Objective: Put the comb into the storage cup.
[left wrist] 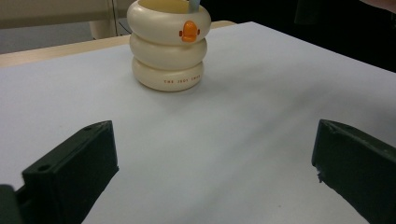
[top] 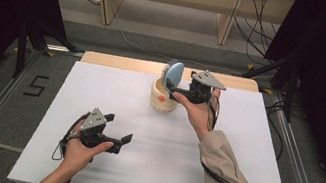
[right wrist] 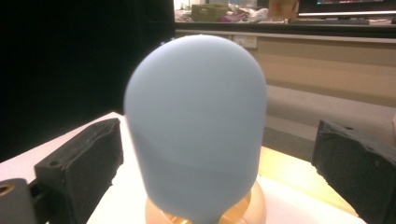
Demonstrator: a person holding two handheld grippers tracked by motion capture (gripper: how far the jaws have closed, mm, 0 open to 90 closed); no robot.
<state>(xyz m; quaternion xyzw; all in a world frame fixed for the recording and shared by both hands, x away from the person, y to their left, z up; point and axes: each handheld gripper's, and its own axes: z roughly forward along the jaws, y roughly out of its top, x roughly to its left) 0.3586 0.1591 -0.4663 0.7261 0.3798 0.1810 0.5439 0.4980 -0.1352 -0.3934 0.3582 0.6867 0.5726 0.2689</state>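
With its jaws released on either side of the pale-blue oval-backed plastic hairbrush [right wrist: 196,130] standing in the cream ringed ceramic holder [top: 163,98] near the surface's far edge, the right gripper [top: 174,89] should back straight away without nudging it, while the left gripper [top: 117,140] waits with jaws spread, holding nothing.

blue brush [top: 174,74] stands in cream cup [top: 161,99]; right gripper [top: 177,93] beside it.

Pale blue hairbrush [top: 174,74] with dark bristles, cream holder [top: 162,99] with orange duck bill, white table [top: 137,168]
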